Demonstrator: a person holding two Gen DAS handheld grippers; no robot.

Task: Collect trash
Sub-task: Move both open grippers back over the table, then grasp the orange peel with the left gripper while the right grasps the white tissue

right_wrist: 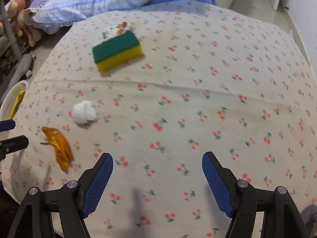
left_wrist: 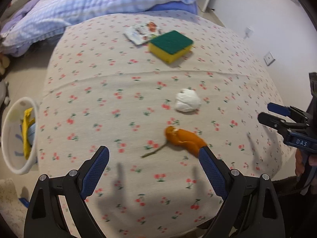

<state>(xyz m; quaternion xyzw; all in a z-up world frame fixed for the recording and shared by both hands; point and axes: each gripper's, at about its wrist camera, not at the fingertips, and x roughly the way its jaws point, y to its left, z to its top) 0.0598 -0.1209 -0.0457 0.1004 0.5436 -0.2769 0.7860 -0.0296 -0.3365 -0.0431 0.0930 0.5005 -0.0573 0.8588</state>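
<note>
An orange peel (left_wrist: 184, 139) with a thin stem lies on the cherry-print cloth, just ahead of my open, empty left gripper (left_wrist: 154, 154) and touching its right fingertip in the view; it also shows in the right wrist view (right_wrist: 59, 148). A crumpled white tissue (left_wrist: 187, 100) (right_wrist: 84, 112) lies beyond it. A yellow-green sponge (left_wrist: 171, 46) (right_wrist: 116, 51) and a printed wrapper (left_wrist: 141, 32) (right_wrist: 116, 29) lie farther back. My right gripper (right_wrist: 157, 161) is open and empty over bare cloth; it shows at the right edge of the left wrist view (left_wrist: 265, 112).
A white bin (left_wrist: 11, 138) (right_wrist: 8, 99) holding yellow and blue trash stands on the floor left of the table. A bed with a blue checked quilt (left_wrist: 99, 0) lies behind. A white wall with sockets (left_wrist: 269, 58) is at the right.
</note>
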